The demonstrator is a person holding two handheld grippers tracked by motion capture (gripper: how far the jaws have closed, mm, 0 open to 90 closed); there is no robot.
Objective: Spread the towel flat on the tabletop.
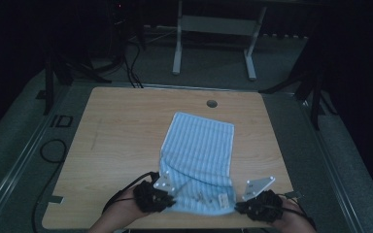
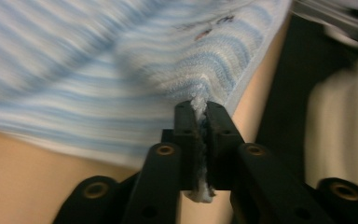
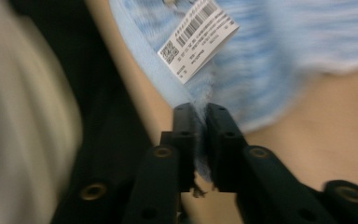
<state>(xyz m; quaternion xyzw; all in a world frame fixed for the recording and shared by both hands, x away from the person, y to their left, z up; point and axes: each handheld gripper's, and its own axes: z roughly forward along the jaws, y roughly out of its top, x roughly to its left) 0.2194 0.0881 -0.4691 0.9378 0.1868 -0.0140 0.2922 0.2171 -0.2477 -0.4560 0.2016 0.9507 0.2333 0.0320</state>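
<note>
A light blue striped towel (image 1: 199, 153) lies on the wooden table (image 1: 121, 136), running from the middle toward the near edge. Its near end is lifted and folded over. My left gripper (image 1: 167, 196) is shut on the towel's near left corner; in the left gripper view cloth (image 2: 121, 70) is pinched between the black jaws (image 2: 200, 109). My right gripper (image 1: 240, 206) is shut on the near right corner, cloth (image 3: 284, 37) caught between its jaws (image 3: 200, 112). A white barcode label (image 3: 198, 39) hangs from the towel just above the right jaws.
A round cable hole (image 1: 211, 103) sits near the table's far edge. A white desk frame (image 1: 213, 36) stands on the floor beyond. Black stands (image 1: 53, 77) and cables flank the table. The table's near edge runs right under both hands.
</note>
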